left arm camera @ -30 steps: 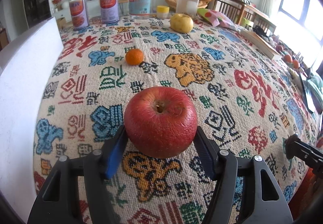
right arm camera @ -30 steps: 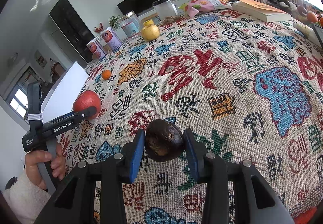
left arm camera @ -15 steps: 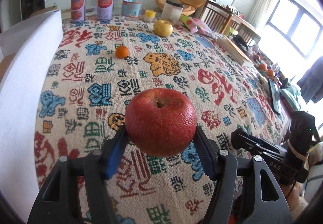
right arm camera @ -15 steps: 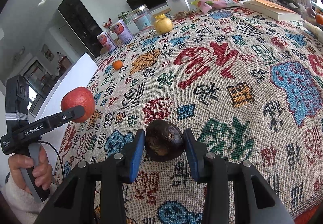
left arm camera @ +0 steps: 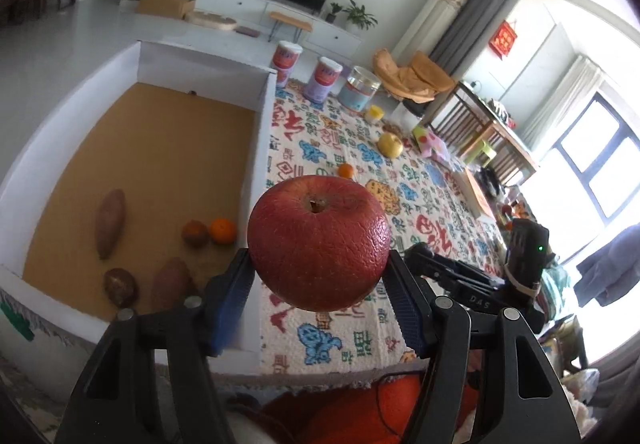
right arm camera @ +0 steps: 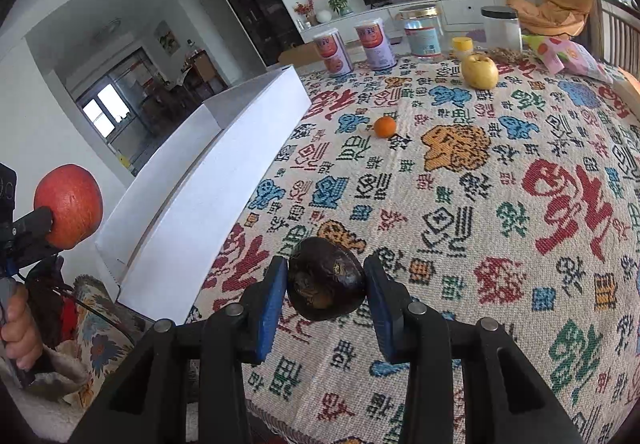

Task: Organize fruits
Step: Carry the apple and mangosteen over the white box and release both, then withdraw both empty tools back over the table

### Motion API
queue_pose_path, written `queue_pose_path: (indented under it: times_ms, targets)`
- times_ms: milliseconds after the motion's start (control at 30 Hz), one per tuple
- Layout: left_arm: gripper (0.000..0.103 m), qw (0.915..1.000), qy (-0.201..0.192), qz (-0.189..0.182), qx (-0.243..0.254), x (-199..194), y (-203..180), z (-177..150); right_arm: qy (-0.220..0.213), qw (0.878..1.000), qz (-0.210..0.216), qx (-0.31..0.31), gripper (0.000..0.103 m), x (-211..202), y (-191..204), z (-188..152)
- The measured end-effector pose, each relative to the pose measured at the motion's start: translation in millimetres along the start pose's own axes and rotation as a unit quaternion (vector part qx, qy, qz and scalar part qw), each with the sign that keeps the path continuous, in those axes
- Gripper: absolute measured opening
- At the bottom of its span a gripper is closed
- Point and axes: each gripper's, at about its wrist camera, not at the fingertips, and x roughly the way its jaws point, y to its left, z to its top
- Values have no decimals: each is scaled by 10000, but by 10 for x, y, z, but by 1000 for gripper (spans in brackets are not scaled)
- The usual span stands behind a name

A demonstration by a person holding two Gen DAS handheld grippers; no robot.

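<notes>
Patterned tablecloth (right arm camera: 460,204) bears tangerine (right arm camera: 385,126), yellow apple (right arm camera: 479,71), white box (right arm camera: 224,180)

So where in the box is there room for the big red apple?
The white box is bare in its back half, behind the long sweet potato. The near end is crowded: the orange, a brown fruit, and two more by the front wall.

the red apple (left arm camera: 319,246) hides the left gripper's (left arm camera: 319,284) inner pad faces and part of the white box's (left arm camera: 208,62) near wall. in the right wrist view the box's inside is hidden behind its wall, and the left edge cuts off the hand (right arm camera: 18,328). labels on the cans (right arm camera: 332,52) are too small to read.
</notes>
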Motion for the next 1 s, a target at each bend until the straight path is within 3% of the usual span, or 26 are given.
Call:
queue_pose_path:
  times_ms: [67,200,300,400,500,567,633,700,767,833,933,1000]
  targets:
    - [67,9979,-41,595,-247,33,330,138,144,9989,339,-301,40,154,429,258]
    - [67,9894,202,1233,-737,321,894,213,516,9914,909,-789,40,565,1255,641]
    - [67,9848,489,1403,-896,586,1124,170,805,9859,959,-1107,40,987,1706,800]
    - [67,9800,816,1509,-1011,817,1248,134,1029,9843,774,-1210,40,1408,1920,871]
    - [72,9806,600,1614,-935,809,1263,170,996,9864,692,-1111,44,1649,1977,939]
    - [85,9813,310,1733,-777,699,1192,216,846,9898,682,-918,70,1638,1939,1020]
    - [89,9826,51,1719,-699,603,1120,232,567,9926,757,-763,81,1493,1820,1057]
    - [89,9851,-25,1607,-610,579,1020,228,330,9948,611,-750,83,1291,1641,1062]
    - [89,9887,-47,1443,-396,607,844,198,166,9964,316,-764,94,1106,1375,1003]
    - [89,9922,1,1243,-90,657,582,114,74,9977,-43,-679,99,955,994,853]
    - [89,9961,217,706,478,782,25,-53,169,9947,-898,-466,99,807,257,506]
    - [89,9946,464,279,890,904,-382,-206,362,9859,-1606,-289,99,746,-271,262]
